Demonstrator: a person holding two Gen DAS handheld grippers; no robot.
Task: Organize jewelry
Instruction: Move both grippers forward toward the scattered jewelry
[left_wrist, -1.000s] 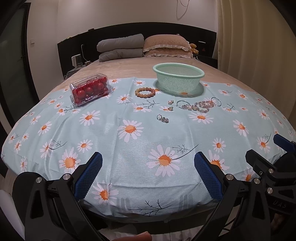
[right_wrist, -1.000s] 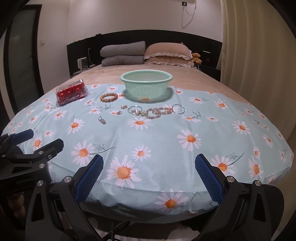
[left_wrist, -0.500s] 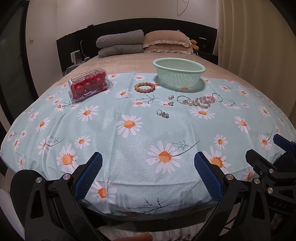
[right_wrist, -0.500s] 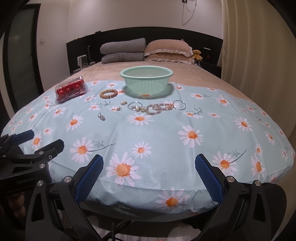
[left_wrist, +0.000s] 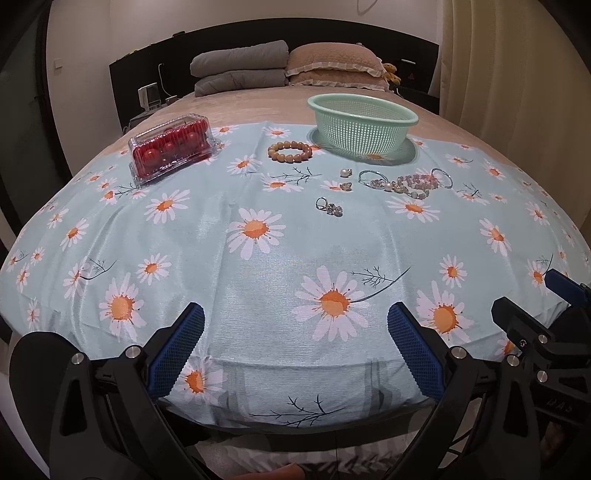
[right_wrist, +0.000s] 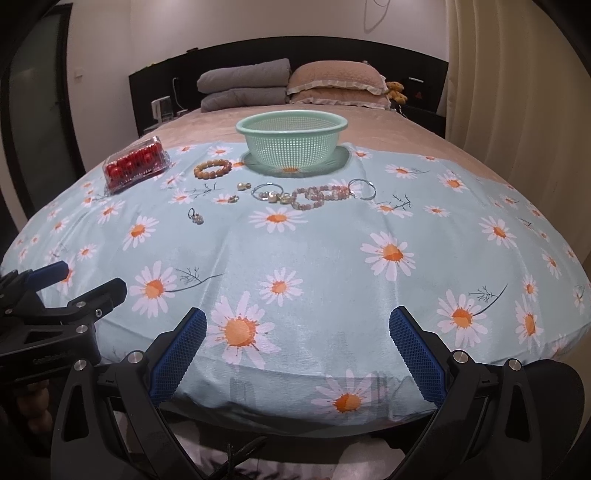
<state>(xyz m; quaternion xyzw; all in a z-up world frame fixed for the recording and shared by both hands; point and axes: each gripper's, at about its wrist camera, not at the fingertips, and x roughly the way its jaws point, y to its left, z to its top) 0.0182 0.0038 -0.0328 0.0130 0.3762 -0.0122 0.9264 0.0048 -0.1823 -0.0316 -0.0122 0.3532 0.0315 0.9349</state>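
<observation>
Approach step, nothing picked. Left gripper (left_wrist: 295, 343) and right gripper (right_wrist: 298, 343): jaws released, empty. Jewelry (right_wrist: 295, 194) lies on bed at 12 o'clock, just before green basket (right_wrist: 291, 142). Next: reach forward, pinch one piece.

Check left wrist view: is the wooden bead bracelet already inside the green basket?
No, the wooden bead bracelet lies on the daisy cloth just left of the green basket, outside it.

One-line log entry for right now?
left gripper: open | right gripper: open | jewelry: on cloth | basket: nothing visible inside
</observation>
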